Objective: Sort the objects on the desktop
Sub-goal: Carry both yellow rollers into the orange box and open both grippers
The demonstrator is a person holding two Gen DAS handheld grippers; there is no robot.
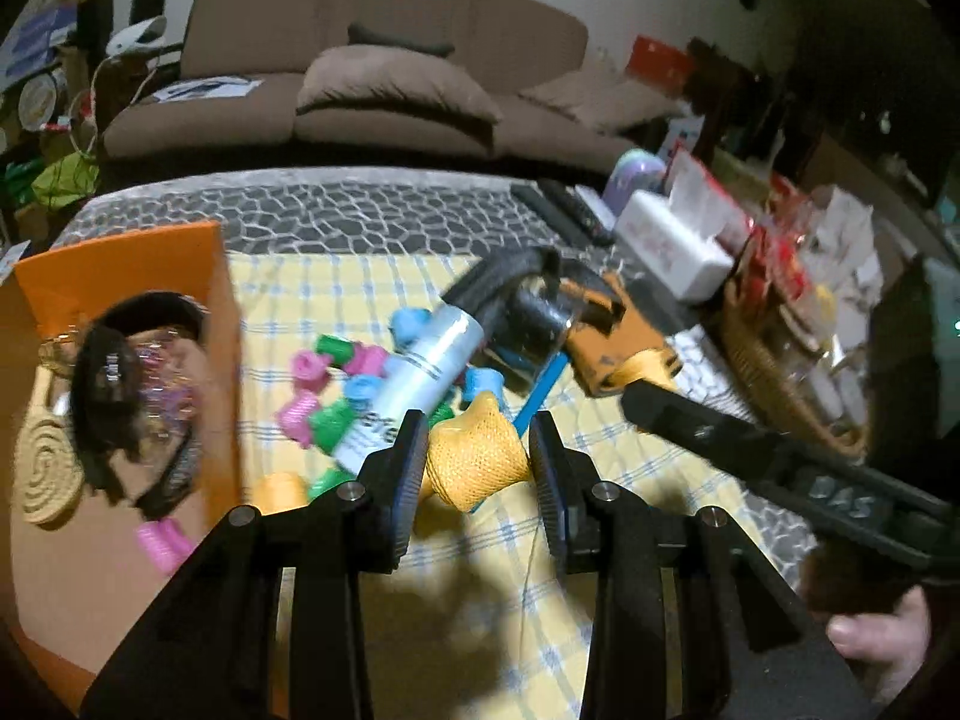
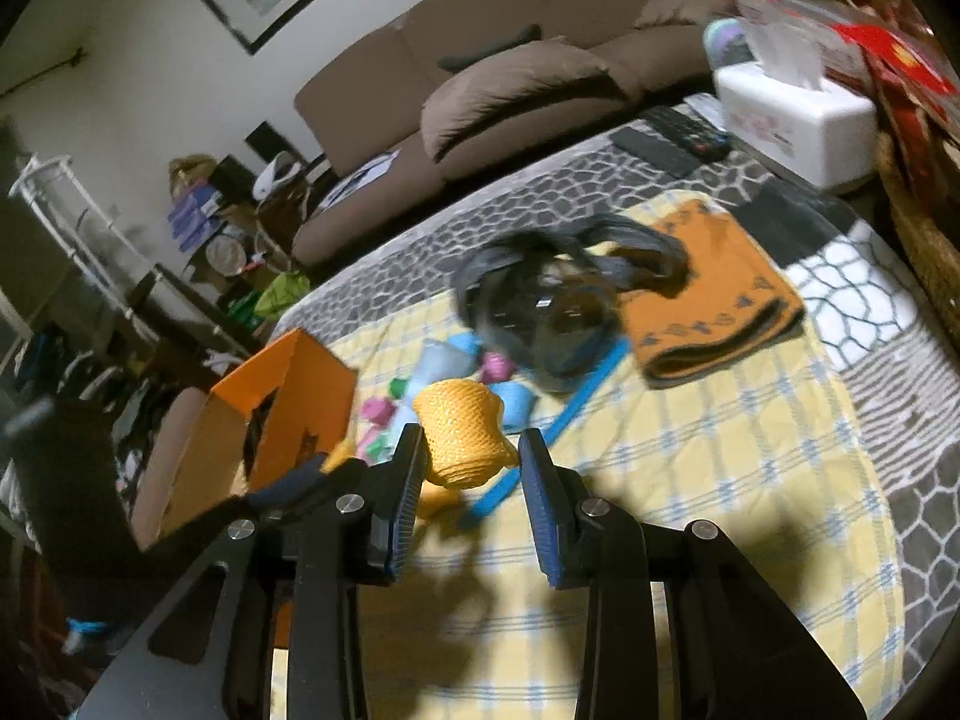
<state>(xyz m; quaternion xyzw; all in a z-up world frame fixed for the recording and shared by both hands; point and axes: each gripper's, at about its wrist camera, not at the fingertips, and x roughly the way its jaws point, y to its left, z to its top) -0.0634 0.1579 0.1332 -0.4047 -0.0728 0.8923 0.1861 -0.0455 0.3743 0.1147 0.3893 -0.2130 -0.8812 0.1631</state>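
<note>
The left gripper [image 1: 480, 450] is open wide, and a yellow mesh puff [image 1: 474, 459] sits right between its two fingers. The puff looks close to the left finger pad [image 1: 411, 468], but I cannot tell if the pads touch it. It seems to rest on the yellow checked cloth [image 1: 630, 480].

The right gripper [image 2: 470, 468] is open wide too. The same yellow mesh puff [image 2: 462, 441] sits between its fingers, up near the tips — again I cannot tell if it is touched.

Just past the left gripper's tips lies a white tube [image 1: 414, 384], tilted, with its near end beside the left finger. Around the tube is a heap of little curlers [image 1: 336, 384] in pink, green and blue. A blue stick [image 1: 540, 387] lies just ahead and a bit to the right of the puff.

Off to the left of the left gripper is an orange box [image 1: 120, 264] with dark hair bands [image 1: 120, 396] inside. Farther ahead and to the right is a folded orange cloth [image 1: 624, 348], with a dark tangled thing [image 1: 522, 306] beside it — it is too blurry to name. Far off to the right stands a white tissue box [image 1: 672, 246].
</note>
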